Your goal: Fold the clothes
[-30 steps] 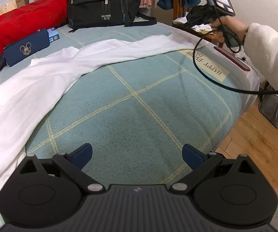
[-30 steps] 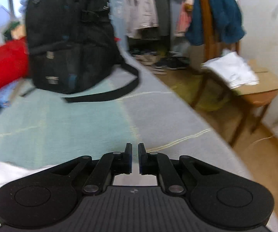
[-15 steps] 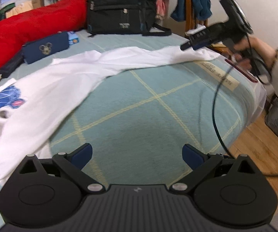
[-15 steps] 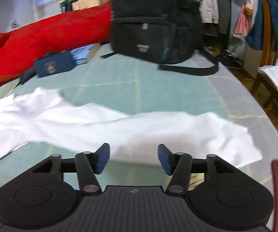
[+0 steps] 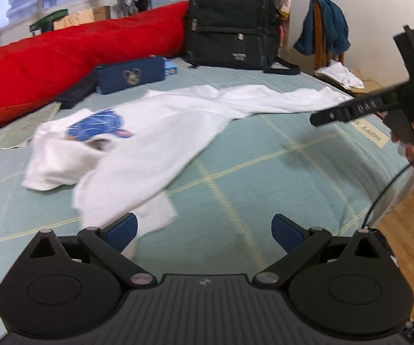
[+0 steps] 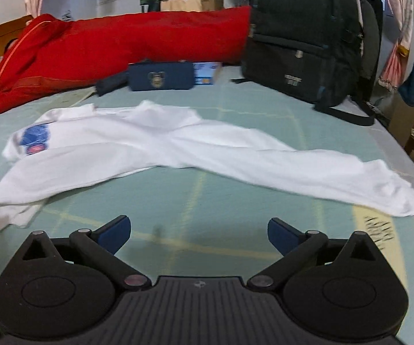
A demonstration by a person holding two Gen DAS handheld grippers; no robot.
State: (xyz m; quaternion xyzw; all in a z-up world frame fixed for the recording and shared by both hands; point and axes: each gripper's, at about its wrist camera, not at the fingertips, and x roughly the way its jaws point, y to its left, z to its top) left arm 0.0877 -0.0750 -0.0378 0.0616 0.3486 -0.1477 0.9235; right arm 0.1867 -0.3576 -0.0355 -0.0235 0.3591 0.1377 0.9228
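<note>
Right wrist view shows the white T-shirt (image 6: 161, 146) spread across the middle of the frame on the pale green checked bedcover (image 6: 207, 201), stretched into a long, uneven band from the left edge to the lower right. No fold is made yet, by my reading: the cloth lies pulled out but not flat, with ridges through its middle and a bunched, doubled end at the left, where a blue print (image 6: 34, 138) shows. Smoothing it square and all the folding appear to be left.

The right gripper (image 6: 197, 234), at the bottom of the frame, has its jaws opening wide with nothing between them; only bedcover shows in the gap. In the left wrist view the left gripper (image 5: 205, 230) also stands spread and empty, its left blue pad (image 5: 120, 230) just over a loose corner of the shirt without pinching it.

The shirt looks like thin, soft knit that drapes and wrinkles easily. The bedcover is a smooth woven sheet crossed by thin cream lines. Behind, in the upper part of the frame, lie a puffy red quilt (image 6: 115, 49), a stiff black backpack (image 6: 307, 37) and a flat navy pouch (image 6: 161, 76) with a round emblem.
</note>
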